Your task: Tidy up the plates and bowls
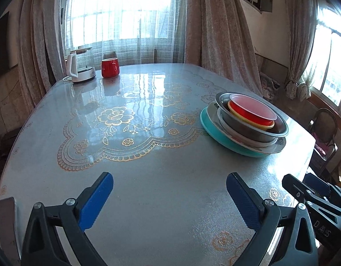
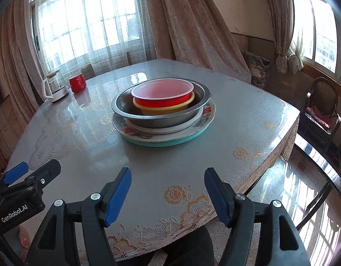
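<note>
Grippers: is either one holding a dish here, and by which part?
Nothing is held. The left gripper and right gripper are both open over the table, short of the stack of dishes.

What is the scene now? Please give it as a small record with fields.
stack: red bowl in yellow bowl in metal basin, on white dish, patterned plate, teal plate
surface: table
far corner: kettle, red mug
left gripper: open, empty
right gripper: open, empty
</note>
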Available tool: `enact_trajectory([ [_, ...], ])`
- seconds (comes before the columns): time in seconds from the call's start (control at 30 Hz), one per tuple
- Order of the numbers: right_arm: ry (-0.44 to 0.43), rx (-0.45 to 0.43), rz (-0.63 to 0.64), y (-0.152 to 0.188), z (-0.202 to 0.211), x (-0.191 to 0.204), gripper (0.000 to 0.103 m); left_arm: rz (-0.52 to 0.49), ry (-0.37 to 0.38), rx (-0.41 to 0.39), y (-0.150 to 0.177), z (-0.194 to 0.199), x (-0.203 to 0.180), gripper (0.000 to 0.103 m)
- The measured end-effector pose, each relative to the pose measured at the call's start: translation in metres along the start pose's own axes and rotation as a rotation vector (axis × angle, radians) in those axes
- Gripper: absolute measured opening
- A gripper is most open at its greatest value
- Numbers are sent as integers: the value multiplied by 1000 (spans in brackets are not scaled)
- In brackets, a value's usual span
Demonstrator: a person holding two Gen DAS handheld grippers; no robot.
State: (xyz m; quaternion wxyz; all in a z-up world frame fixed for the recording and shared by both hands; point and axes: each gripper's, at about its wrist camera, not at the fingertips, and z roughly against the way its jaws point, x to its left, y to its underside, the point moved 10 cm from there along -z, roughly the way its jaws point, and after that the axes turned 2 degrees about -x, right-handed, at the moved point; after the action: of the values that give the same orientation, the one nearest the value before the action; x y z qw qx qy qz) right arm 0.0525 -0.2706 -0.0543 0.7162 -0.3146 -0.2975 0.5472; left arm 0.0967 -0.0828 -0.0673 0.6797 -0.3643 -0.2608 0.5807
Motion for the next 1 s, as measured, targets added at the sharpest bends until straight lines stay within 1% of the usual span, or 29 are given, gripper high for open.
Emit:
enact_trajectory([
  [0.17,-6,3,-6,1,0,1,70,-8,-53,14,0,-1,4,103],
  [0.23,-4,1,-10,1,0,0,70,-3,-58,28,1,-3,4,103],
  [0.37,0,-4,-19,-1,1,-2,70,27,-32,84,8,-8,2,103],
  [0.43,0,-7,-21,-1,1,-3,70,30,-19,99,10,-9,0,103],
  [0.7,4,-2,-24,-1,0,-5,70,-27,-19,89,11,-5,-10,103],
  [0.87,8,-1,-28,-2,-1,-7,70,-23,10,116,14,-8,-15,103],
  [1.0,17,-2,-30,-3,-1,-10,70,-33,3,113,15,-9,-17,103],
])
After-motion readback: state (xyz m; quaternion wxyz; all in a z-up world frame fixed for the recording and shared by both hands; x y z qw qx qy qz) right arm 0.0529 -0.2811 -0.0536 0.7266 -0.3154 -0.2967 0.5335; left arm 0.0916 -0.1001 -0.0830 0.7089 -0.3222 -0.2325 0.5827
